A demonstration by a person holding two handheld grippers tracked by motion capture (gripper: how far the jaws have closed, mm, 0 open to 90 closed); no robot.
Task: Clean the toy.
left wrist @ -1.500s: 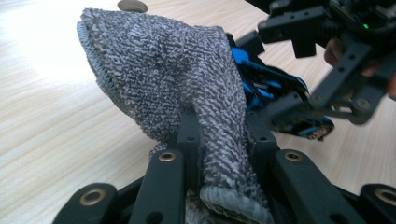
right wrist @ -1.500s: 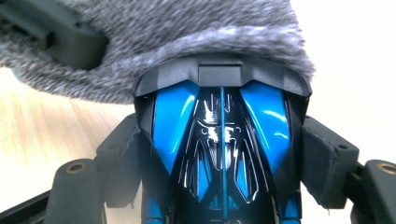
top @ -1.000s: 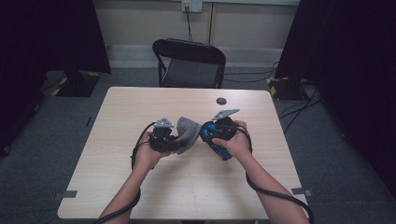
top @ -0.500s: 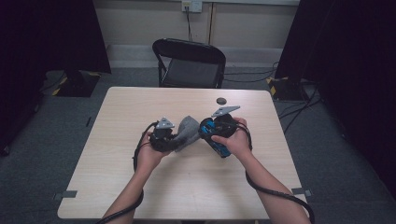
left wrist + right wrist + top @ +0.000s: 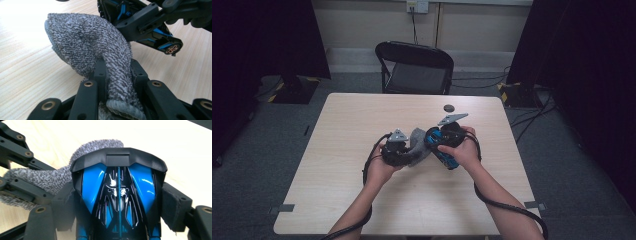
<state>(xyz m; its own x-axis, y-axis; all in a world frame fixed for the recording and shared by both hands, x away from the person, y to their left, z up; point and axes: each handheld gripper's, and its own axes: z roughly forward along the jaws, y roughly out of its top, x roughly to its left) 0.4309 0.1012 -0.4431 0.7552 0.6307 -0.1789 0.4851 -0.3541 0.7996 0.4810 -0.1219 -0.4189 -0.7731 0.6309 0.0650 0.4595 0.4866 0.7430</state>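
Two grippers meet over mid-table: our left gripper (image 5: 404, 150) pinches a grey cloth (image 5: 95, 47), our right gripper (image 5: 443, 142) clamps a blue-and-black toy car (image 5: 117, 195). We should press the nubbly, floppy terry lightly along the car's glossy, hard, angular shell, keeping it steady, following each ridge without snagging the loops

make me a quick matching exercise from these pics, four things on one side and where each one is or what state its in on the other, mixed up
Things:
1. grey sock
2. toy car
3. small dark disc
4. folding chair

Places or states:
A. clamped between the right gripper's jaws
B. standing beyond the table's far edge
C. pinched in the left gripper
D. lying alone on the table near its far edge

Pairs: 1-C, 2-A, 3-D, 4-B
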